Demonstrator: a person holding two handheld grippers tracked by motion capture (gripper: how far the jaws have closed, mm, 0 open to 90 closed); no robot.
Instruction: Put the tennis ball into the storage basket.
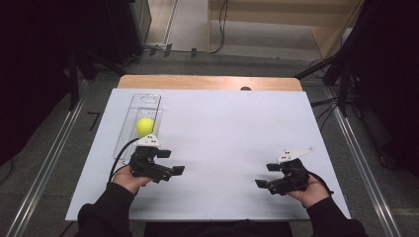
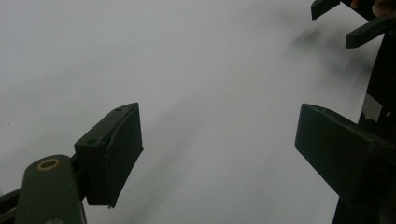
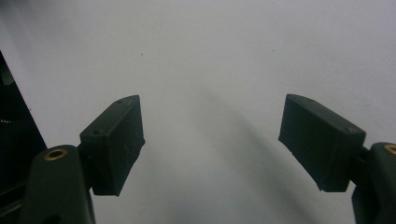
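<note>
A yellow ball [image 1: 145, 126] lies in a clear plastic tray [image 1: 144, 100] at the left of the white table top [image 1: 227, 128]. My left gripper [image 1: 171, 162] is held low over the table just in front of the tray, its jaws pointing right and open with nothing between them. The left gripper view has my left gripper [image 2: 219, 149] over bare white surface. My right gripper [image 1: 267, 175] hovers near the front right, jaws pointing left, open and empty. The right gripper view has my right gripper [image 3: 212, 140] over plain white table too. The two grippers face each other across a wide gap.
The right gripper's jaws [image 2: 355, 23] appear far off at the top right of the left gripper view. A wooden table edge [image 1: 207, 82] runs along the back. Metal rails [image 1: 47, 163] flank the table on the floor, and cables [image 1: 220, 29] trail behind.
</note>
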